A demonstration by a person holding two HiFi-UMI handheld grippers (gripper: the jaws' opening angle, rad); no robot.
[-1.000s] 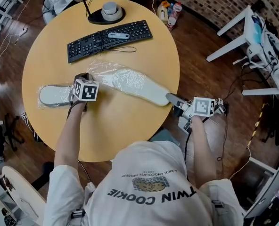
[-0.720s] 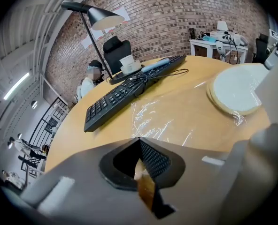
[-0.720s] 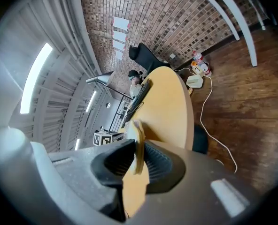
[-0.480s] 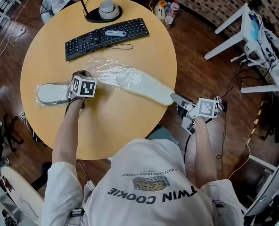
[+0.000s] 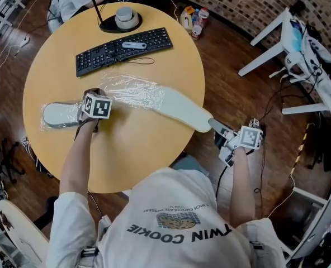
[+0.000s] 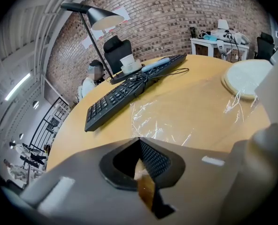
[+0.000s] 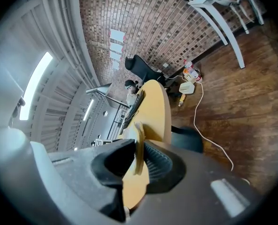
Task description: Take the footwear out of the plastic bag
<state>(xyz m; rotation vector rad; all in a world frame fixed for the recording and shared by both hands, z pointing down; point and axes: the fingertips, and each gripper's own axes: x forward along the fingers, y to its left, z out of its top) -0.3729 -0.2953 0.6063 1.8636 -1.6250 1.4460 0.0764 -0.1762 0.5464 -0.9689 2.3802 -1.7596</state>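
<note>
Head view: left tongs (image 5: 95, 91) hold bag (image 5: 133, 88), right tongs (image 5: 211, 125) grip slipper (image 5: 179, 109).

the clear plastic bag (image 5: 129, 88) is glinting, thin and crinkled, over the smooth, matt wood-look table (image 5: 132, 149). the pale footwear (image 5: 182, 109) is looking matt, the keyboard (image 5: 123, 50) is showing matt black plastic, and the dark wooden floor (image 5: 227, 77) is shining.

place: office/lab | cues: round worktop (image 5: 132, 144), keyboard (image 5: 123, 51), desk lamp (image 6: 99, 18), office chair (image 6: 116, 48) far; brick wall (image 5: 249, 4); white desks (image 5: 277, 32) right
</note>
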